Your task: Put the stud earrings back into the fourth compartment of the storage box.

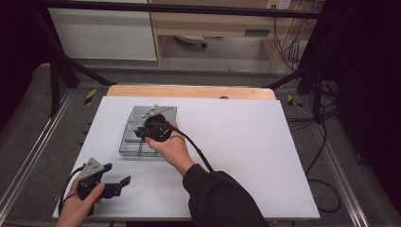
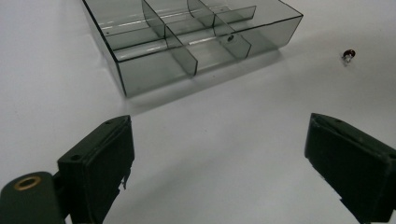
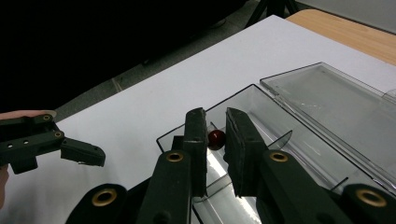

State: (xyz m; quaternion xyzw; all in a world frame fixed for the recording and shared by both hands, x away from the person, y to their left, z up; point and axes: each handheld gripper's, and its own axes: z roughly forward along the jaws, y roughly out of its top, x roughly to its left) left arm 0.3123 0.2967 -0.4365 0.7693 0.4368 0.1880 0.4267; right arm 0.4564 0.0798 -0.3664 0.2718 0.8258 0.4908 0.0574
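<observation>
A clear plastic box with several compartments lies on the white table sheet, its lid folded open behind it. My right gripper hovers over the box's left part. In the right gripper view its jaws stand almost together, shut on a small red bead above a compartment of the box. My left gripper rests near the table's front left corner, open with nothing between its fingers. A second small red bead lies loose on the sheet beside the box.
The white sheet covers most of the wooden table, bare to the right of the box. A black cable trails from the right gripper along the sleeve. Black frame bars and floor cables surround the table.
</observation>
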